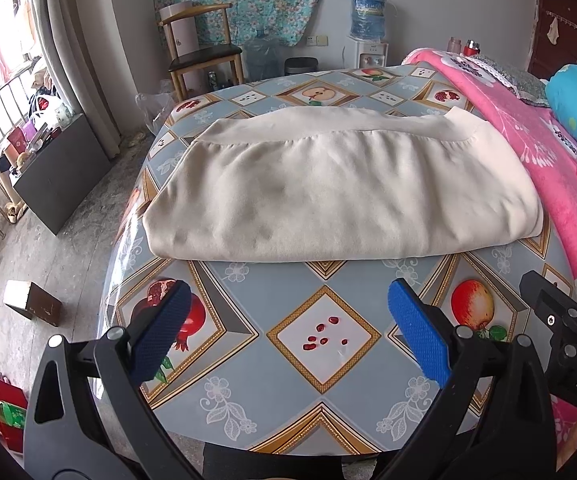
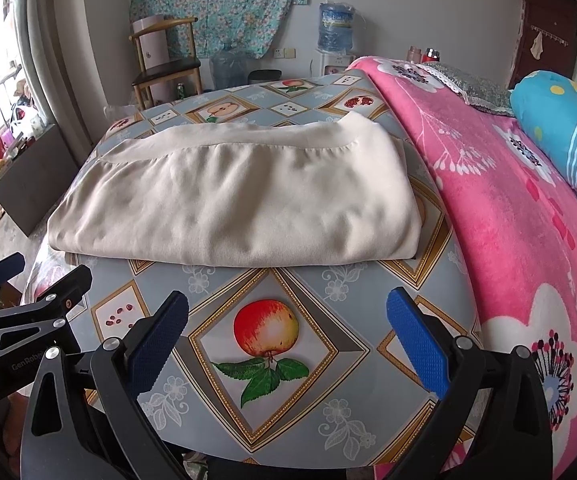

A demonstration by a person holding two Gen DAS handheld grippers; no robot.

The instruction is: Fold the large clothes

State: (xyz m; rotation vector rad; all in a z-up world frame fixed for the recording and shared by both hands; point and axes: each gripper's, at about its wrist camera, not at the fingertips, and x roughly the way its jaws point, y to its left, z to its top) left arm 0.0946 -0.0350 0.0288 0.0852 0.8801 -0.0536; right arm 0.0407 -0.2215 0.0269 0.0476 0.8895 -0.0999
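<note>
Cream garment (image 1: 328, 192) is noted lying folded into a broad rectangle on the fruit-patterned tablecloth (image 1: 324, 340), toward the far half of the table, its right edge close beside the pink blanket (image 1: 548, 168). A ribbed hem band (image 1: 328, 126) is seen along the far edge; the near edge is a rounded fold, several layers thick.

Left gripper (image 1: 288, 336) is held over bare cloth just short of the near fold — its jaws are spread wide, nothing between the blue pads (image 1: 416, 340). Right gripper (image 2: 288, 336) is in the same condition: jaws wide apart, empty, hovering above the apple print (image 2: 266, 332), the garment (image 2: 240, 200) lying ahead of it.

Handling, judged from appearance only:
- Fabric is taken to be soft, limp knit (sweatshirt-like), light for its bulk; no stiffness is expected, so any lifted edge is likely to sag between grip points.
- The tablecloth looks glossy, so the bundle may slide if dragged rather than lifted.
- Stacked layers may shear apart if only the top ply is pinched.

Suggested hold — the two near corners of the fold, all layers pinched together, one corner per gripper. If a further fold is intended, the left and right ends are the alternative grip sites.
</note>
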